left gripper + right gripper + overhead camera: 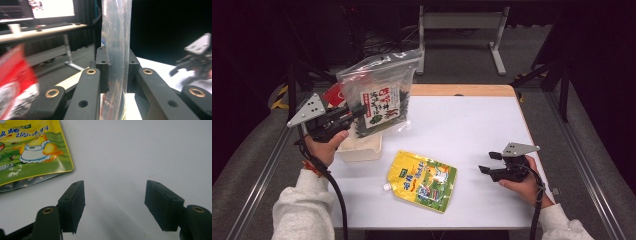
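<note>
My left gripper holds up a clear plastic bag of dark seaweed with a printed label, lifted above the table's left side. In the left gripper view, the jaws of the left gripper are shut on the bag's clear edge. A yellow and green spouted pouch lies flat on the white table, near the front. My right gripper rests low at the right, its jaws wide apart. In its own view the right gripper has nothing between its pads, and the pouch lies to the upper left.
A white tub stands on the table under the lifted bag. A red packet shows beside the left gripper, blurred in the left gripper view. The table's far edge is wood; a grey desk frame stands beyond.
</note>
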`<control>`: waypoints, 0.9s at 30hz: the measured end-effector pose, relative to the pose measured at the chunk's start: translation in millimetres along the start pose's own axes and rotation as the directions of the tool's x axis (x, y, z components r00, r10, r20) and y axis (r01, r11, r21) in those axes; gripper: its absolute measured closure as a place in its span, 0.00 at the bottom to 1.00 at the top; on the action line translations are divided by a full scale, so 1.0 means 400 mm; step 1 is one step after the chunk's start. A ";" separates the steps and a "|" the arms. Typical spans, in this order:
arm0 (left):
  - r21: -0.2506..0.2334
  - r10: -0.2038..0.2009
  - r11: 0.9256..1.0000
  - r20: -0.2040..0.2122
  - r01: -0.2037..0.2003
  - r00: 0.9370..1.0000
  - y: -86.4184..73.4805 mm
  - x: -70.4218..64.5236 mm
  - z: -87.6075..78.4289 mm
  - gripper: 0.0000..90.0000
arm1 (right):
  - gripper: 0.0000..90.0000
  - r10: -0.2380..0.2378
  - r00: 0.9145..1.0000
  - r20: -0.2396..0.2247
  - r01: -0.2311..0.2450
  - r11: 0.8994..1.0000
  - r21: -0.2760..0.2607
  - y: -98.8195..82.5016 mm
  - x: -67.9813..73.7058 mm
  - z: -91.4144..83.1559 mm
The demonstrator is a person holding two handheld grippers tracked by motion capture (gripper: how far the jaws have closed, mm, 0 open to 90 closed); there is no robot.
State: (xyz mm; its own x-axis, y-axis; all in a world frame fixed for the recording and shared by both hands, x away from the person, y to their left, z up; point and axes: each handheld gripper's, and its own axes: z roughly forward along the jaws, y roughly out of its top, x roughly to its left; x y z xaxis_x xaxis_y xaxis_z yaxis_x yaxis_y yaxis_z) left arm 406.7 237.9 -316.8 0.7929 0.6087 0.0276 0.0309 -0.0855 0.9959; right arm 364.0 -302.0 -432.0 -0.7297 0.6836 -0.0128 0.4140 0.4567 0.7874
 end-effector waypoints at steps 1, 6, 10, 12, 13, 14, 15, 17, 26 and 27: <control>-0.003 0.000 1.000 -0.012 0.000 1.000 -0.004 0.011 -0.007 0.88 | 0.36 0.000 1.000 0.004 0.000 1.000 -0.002 -0.002 0.002 -0.001; -0.001 -0.003 1.000 -0.064 0.003 0.998 -0.024 0.068 -0.024 0.88 | 0.36 0.007 1.000 0.003 -0.007 1.000 0.008 -0.014 0.010 -0.002; -0.003 0.007 1.000 -0.082 -0.007 0.997 -0.046 0.110 -0.026 0.88 | 0.36 0.006 1.000 0.001 -0.006 1.000 0.024 -0.027 0.016 0.000; 0.007 0.018 1.000 -0.093 -0.017 0.996 -0.053 0.124 -0.025 0.88 | 0.36 0.008 1.000 0.004 -0.008 1.000 0.024 -0.031 0.019 -0.003; 0.019 0.028 0.999 -0.101 -0.026 0.994 -0.058 0.135 -0.025 0.88 | 0.36 0.013 1.000 0.001 -0.013 1.000 0.022 -0.033 0.019 -0.005; 0.021 0.025 1.000 -0.103 -0.023 0.994 -0.061 0.141 -0.026 0.88 | 0.35 0.018 1.000 0.001 -0.018 1.000 0.022 -0.036 0.019 -0.007; 0.013 0.013 1.000 -0.113 -0.012 0.993 -0.068 0.152 -0.028 0.88 | 0.35 0.020 1.000 0.002 -0.020 1.000 0.022 -0.038 0.019 -0.009; 0.011 0.008 1.000 -0.120 -0.007 0.993 -0.076 0.166 -0.035 0.88 | 0.35 0.031 1.000 0.004 -0.031 0.999 0.022 -0.042 0.018 -0.012; 0.038 0.024 0.999 -0.135 -0.019 0.991 -0.097 0.188 -0.023 0.88 | 0.35 0.048 0.999 0.015 -0.049 0.998 0.039 -0.060 0.022 -0.018; 0.055 0.025 0.998 -0.128 -0.018 0.992 -0.103 0.184 -0.016 0.88 | 0.35 0.049 0.999 0.014 -0.049 0.998 0.041 -0.062 0.021 -0.019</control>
State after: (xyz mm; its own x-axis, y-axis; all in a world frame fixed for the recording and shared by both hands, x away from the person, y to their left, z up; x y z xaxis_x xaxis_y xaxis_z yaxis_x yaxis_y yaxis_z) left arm 460.0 291.4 -355.0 0.7093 0.7021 0.0629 0.0504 -0.1395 0.9889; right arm 343.4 -311.7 -446.9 -0.7008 0.7131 0.0168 0.4715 0.4455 0.7611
